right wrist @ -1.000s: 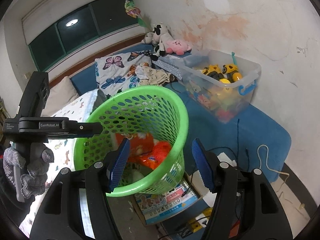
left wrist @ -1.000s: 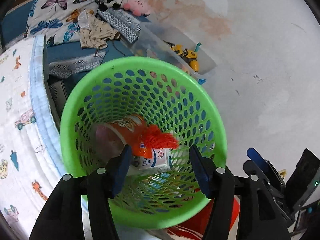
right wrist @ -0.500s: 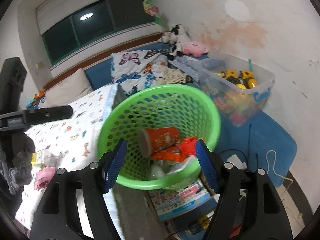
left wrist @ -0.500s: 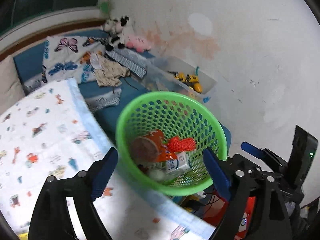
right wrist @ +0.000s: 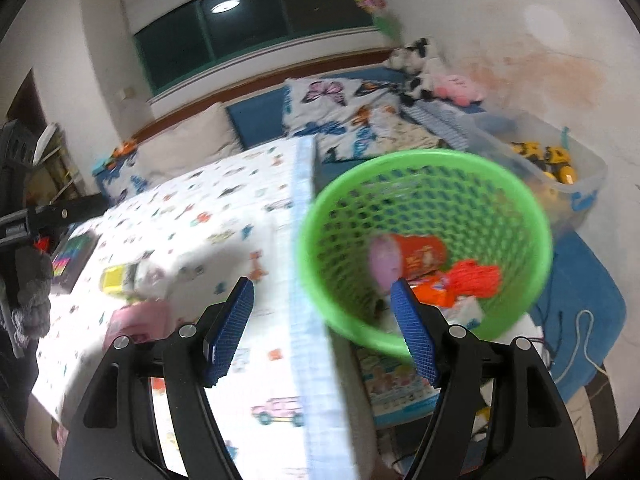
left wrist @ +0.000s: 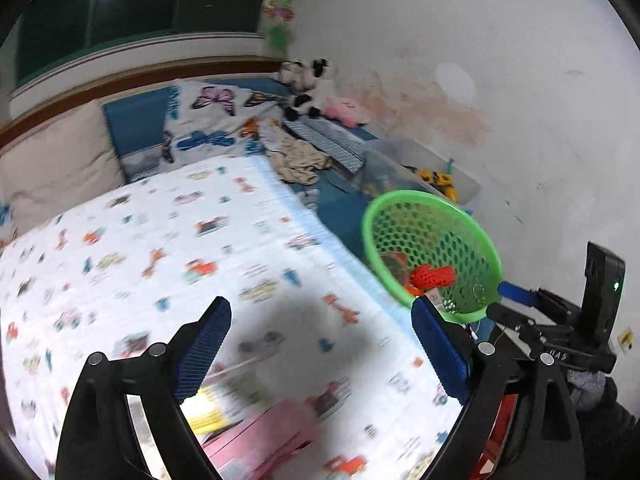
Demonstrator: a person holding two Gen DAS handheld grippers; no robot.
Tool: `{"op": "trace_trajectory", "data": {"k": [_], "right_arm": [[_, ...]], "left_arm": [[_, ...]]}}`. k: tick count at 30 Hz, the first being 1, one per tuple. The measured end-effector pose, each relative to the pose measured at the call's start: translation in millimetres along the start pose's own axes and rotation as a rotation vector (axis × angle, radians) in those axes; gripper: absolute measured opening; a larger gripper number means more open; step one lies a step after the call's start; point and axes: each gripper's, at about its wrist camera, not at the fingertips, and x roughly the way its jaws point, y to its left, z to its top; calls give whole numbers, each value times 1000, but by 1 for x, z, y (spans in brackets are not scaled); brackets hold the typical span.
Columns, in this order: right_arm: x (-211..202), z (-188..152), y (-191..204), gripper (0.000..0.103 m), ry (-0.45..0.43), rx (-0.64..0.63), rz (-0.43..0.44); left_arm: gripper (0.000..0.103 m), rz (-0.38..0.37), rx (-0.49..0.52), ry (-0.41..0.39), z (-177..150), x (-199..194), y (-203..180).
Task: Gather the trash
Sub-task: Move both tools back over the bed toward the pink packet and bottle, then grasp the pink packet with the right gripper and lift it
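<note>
The green mesh basket (left wrist: 468,248) stands beside the bed, at the right of the left wrist view. An orange cup (right wrist: 420,254), a red net (right wrist: 476,276) and a white carton (left wrist: 434,298) lie in it. My left gripper (left wrist: 320,306) hangs over the printed bedsheet, its jaws opening with nothing between them. Blurred pink trash (left wrist: 260,436) and a yellow piece (left wrist: 208,404) lie on the sheet below it. My right gripper (right wrist: 322,285) is open and empty above the bed edge, just left of the basket (right wrist: 424,168). The pink piece (right wrist: 140,320) and the yellow piece (right wrist: 114,280) lie to its left.
The bed (left wrist: 160,240) with its patterned sheet fills the left. A clear box of toys (right wrist: 560,168) stands behind the basket against the wall. A booklet (right wrist: 392,380) and cables (right wrist: 580,340) lie on the floor. A gloved hand (right wrist: 32,292) holds the left gripper.
Both views have swung left, away from the basket and over the bed. The left jaws have spread much wider. The trash in the basket stays put.
</note>
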Motion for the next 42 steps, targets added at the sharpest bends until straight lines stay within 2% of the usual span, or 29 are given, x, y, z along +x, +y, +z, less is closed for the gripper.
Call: {"op": "trace_trajectory", "data": {"k": [6,14,16,20,32,36,41,42], "right_arm": [[15,-8,53,73,42,-102,86],[41,-28,117,74,143,-198,218],[51,-36,128,74,195,-163,273],[67,-50,148,74,264,-149,313],[107,-59,167,67,329,-27,321],[110,-59,166,66,313,27,330],[114,-59,161,51,308,104,345],[114,-59,160,43,299,116,340]], "left_arm": [[88,51,-95,-12,-20,-28,50],[88,120,-162,-37,-49,-61,93],[88,135,-183,-36,-56,-65,104],[88,147,-220,-34,-69,-72,123],[88,167,-282,-33,-91,-85,153],[88,172,-287,-28,-95,-84,159],[88,167,-298,-24,-97,-81,162],[88,167,-294,-24,-98,-81,161]]}}
